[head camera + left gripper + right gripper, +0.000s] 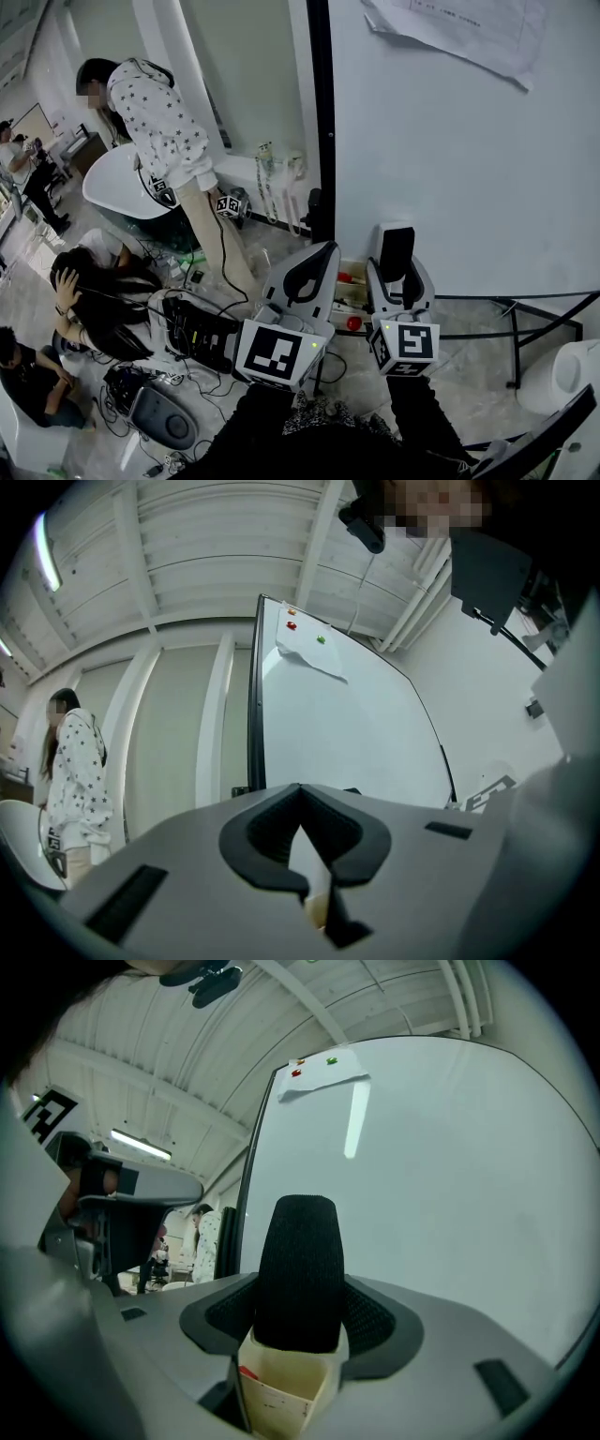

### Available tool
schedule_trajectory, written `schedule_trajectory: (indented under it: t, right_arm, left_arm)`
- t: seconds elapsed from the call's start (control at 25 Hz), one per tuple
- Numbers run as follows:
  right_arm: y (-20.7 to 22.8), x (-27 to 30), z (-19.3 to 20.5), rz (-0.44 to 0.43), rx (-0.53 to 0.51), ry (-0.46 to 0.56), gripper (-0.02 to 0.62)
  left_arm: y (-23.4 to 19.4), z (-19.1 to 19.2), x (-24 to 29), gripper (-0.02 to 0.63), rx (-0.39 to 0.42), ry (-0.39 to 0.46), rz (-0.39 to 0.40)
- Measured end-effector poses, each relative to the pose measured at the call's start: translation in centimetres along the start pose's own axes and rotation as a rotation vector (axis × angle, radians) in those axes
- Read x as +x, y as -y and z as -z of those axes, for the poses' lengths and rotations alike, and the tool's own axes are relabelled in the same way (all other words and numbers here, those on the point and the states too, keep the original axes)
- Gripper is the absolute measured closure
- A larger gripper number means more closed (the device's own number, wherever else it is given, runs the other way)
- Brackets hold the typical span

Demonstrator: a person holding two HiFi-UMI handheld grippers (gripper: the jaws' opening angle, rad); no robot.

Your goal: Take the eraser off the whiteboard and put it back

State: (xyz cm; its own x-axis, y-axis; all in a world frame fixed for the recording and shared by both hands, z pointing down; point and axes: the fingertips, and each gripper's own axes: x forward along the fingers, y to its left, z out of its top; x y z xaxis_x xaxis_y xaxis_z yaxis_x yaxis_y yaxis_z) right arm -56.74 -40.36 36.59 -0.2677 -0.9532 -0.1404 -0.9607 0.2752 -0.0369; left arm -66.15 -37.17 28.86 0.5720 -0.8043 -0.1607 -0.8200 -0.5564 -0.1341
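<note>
The eraser has a black felt face and a cream body, and my right gripper is shut on it. It is held upright in front of the lower left part of the whiteboard; I cannot tell whether it touches the board. The right gripper view shows the eraser standing between the jaws of the right gripper, with the whiteboard behind. My left gripper hangs beside it near the board's black left frame, shut on nothing. From the left gripper the whiteboard rises above.
A paper sheet is pinned at the board's top with coloured magnets. The black stand legs spread on the floor at right beside a white bin. Cables and gear and several people fill the left.
</note>
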Motion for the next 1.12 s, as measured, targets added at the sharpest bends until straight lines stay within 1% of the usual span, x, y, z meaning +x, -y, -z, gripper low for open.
schedule_trajectory:
  t: [0.28,0.52,0.8,1.12]
  right_arm:
    - [-1.0,1.1,3.2,0.039,-0.036,-0.124,0.324]
    - [-1.2,1.3,5.7,0.072,-0.068,-0.222,0.324]
    - [-0.9,1.4,6.8,0.087,-0.047,-0.221,0.324]
    - [-1.3,1.3,6.8,0.016,-0.013,-0.208,0.324]
  left_arm:
    - [-0.6,0.4,-0.1,0.6,-0.014,0.001,0.031]
    - [-0.9,1.3,0.2,0.6,-0.039,-0.008,0.038]
    - [-1.3,1.8,0.3,0.6,-0.048,-0.005,0.042]
    - [-0.7,1.7,0.6,0.6,-0.051,-0.002,0.053]
